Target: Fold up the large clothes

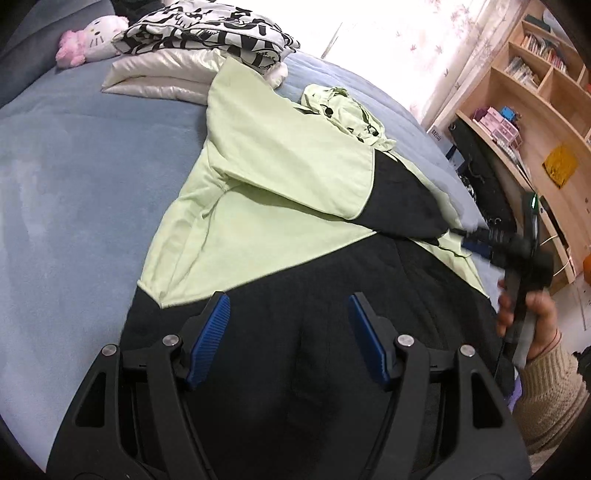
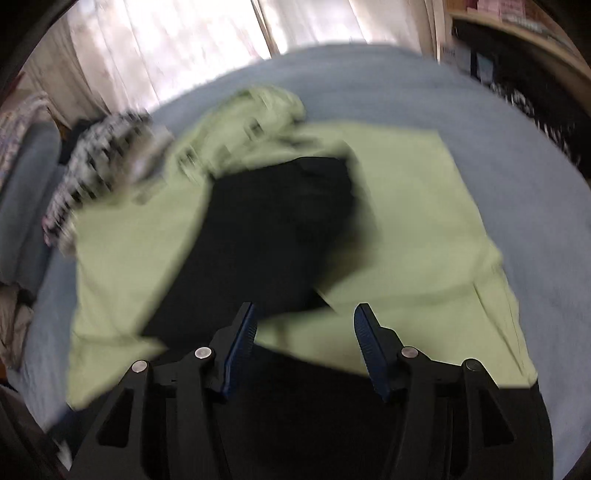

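A light-green and black hooded jacket (image 1: 280, 177) (image 2: 424, 221) lies spread on the blue bed cover (image 1: 74, 184). One sleeve is folded across its body, and the sleeve's black end (image 1: 402, 199) points to the right. The hood (image 1: 340, 107) is bunched at the far end. My left gripper (image 1: 288, 299) hovers open over the black hem area with nothing between its blue pads. My right gripper (image 2: 304, 308) is open above the jacket in its own blurred view. The left wrist view shows the right gripper (image 1: 469, 238) just beyond the black cuff, carried by a hand (image 1: 535, 314).
A folded pile of pale padded fabric and black-and-white patterned cloth (image 1: 207, 29) lies at the bed's far end beside a pink and white plush toy (image 1: 92, 37). A wooden shelf (image 1: 535, 92) stands to the right of the bed, with a bright curtained window behind it.
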### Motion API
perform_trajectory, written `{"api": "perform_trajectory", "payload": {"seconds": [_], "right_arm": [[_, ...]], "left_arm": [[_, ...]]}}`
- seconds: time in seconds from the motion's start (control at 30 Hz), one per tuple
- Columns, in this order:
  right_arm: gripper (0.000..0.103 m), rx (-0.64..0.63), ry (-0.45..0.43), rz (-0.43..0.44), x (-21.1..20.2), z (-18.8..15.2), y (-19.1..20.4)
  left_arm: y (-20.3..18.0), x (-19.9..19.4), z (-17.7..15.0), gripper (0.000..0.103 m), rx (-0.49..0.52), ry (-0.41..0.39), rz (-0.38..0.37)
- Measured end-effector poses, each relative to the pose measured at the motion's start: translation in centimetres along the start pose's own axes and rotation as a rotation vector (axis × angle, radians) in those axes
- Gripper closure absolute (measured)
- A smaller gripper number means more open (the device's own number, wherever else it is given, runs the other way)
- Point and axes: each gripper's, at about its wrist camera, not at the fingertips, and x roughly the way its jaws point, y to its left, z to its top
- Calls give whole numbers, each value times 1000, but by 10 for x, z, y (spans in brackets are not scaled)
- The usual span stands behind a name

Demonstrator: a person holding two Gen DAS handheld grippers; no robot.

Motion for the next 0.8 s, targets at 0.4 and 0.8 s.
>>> {"api": "perform_trajectory", "payload": {"seconds": [0.4,0.8], "right_arm": [[40,53,-43,136,40,72,-32],[40,86,-16,144,138,161,-33]], "left_arm": [[46,68,138,39,-53,11,122],[93,171,243,39,-91,84,129]]}}
